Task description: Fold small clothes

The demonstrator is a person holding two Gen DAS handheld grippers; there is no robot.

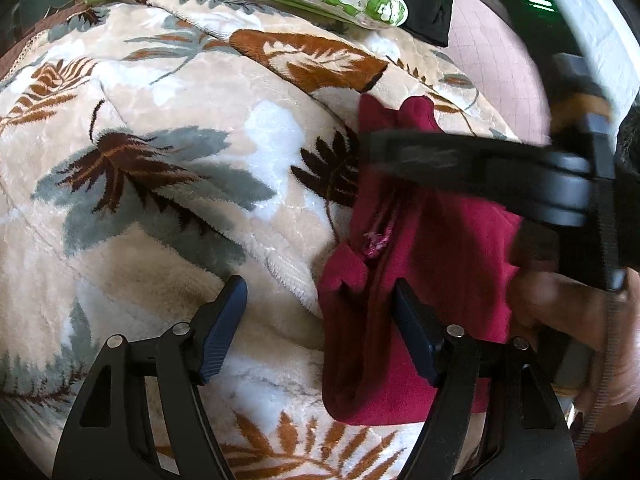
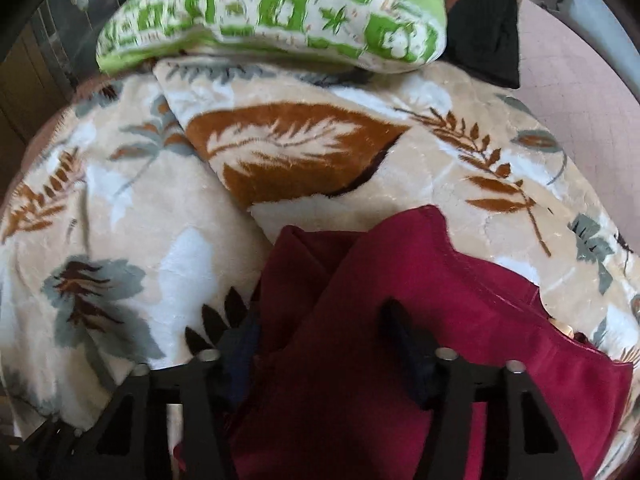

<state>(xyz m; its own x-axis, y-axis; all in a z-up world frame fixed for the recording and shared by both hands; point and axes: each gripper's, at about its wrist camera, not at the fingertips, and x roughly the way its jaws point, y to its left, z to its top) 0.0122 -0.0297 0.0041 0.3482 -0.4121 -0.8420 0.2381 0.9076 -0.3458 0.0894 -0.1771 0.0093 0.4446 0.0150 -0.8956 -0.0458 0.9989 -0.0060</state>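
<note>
A small dark red garment [image 1: 432, 248] lies bunched on a leaf-patterned plush blanket [image 1: 172, 184]. My left gripper [image 1: 320, 300] is open, its right finger at the garment's left edge, its left finger over the blanket. The right gripper's black body [image 1: 500, 176] crosses above the garment in the left wrist view, blurred. In the right wrist view the garment [image 2: 400, 300] lies folded and rumpled between and over the fingers of my right gripper [image 2: 320, 320], which is open; the cloth drapes across both fingers.
A green and white patterned cushion [image 2: 280, 12] lies at the far edge of the blanket [image 2: 304, 148]. A black cloth [image 2: 488, 20] lies beside it at the right. A pink quilted surface [image 2: 580, 92] shows at the far right.
</note>
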